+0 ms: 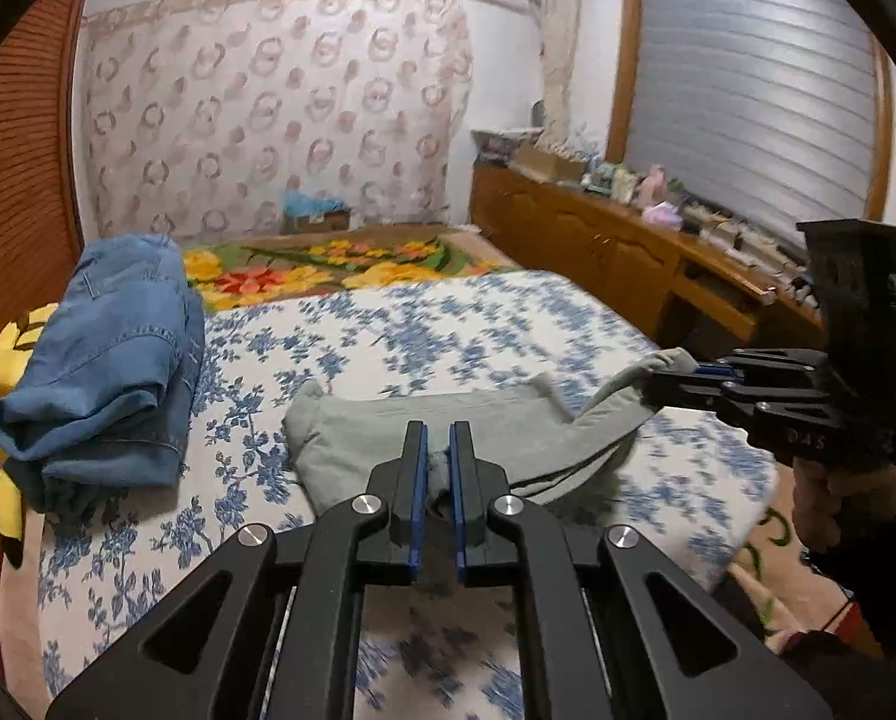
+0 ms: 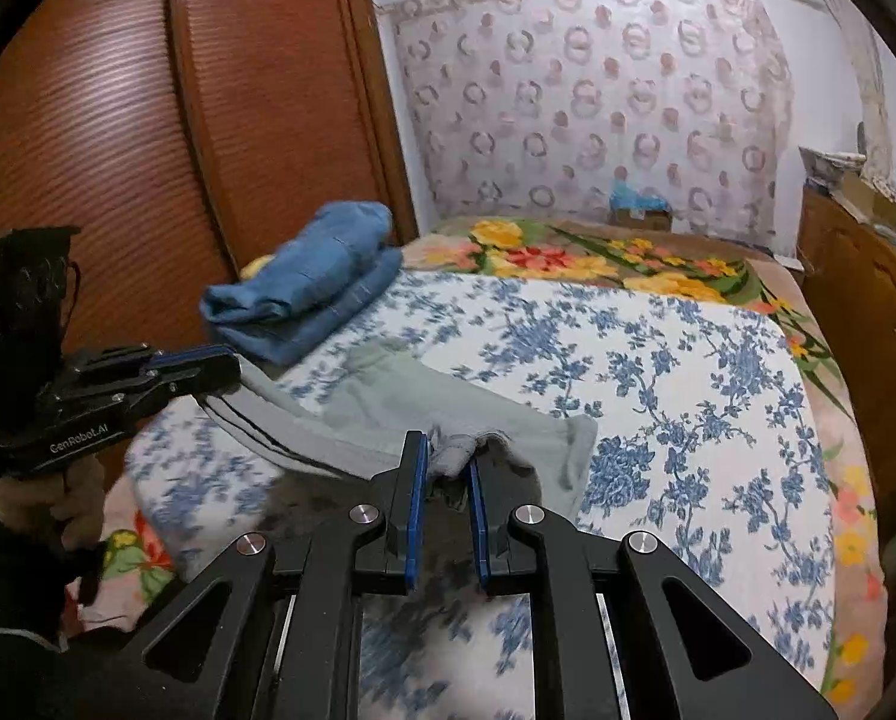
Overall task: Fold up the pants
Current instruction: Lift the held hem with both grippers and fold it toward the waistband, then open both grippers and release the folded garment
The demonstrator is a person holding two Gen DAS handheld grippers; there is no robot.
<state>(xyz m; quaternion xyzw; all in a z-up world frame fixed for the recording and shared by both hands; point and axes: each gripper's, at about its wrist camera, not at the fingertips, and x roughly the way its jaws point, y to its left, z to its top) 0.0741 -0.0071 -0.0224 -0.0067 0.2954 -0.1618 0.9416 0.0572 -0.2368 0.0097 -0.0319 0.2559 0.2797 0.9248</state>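
- Right up close, bottom centre of the left wrist view: the left gripper (image 1: pixel 438 450) is clamped on a bunch of the grey pants (image 1: pixel 448 420), fabric pinched between the blue pads.
- Same deal in the right wrist view: the right gripper (image 2: pixel 448 456) is clenched on a wad of the same grey cloth, lower middle of the frame.
- The pants sit mid-frame on the blue-flowered bedspread (image 1: pixel 448 324), partly lifted at the two gripped spots, the rest draped on the bed. A dark stripe runs along one edge.
- My read: we're mid-fold, both ends picked up and being carried over. Next move probably means bringing the held edge across onto the flat part, lining up the edges, then letting go of both together so it doesn't bunch.
- Writing: "GenRobot.AI" on the gripper body at the left edge of the right view; "DAS" on the other one at the right edge of the left view.
- Further back, left side: folded blue jeans (image 1: pixel 106 360) stacked on something yellow (image 1: pixel 4 354).
- Beyond that, a flowery orange-yellow blanket (image 1: pixel 328 264), then the patterned curtain (image 1: pixel 268 102) up top.
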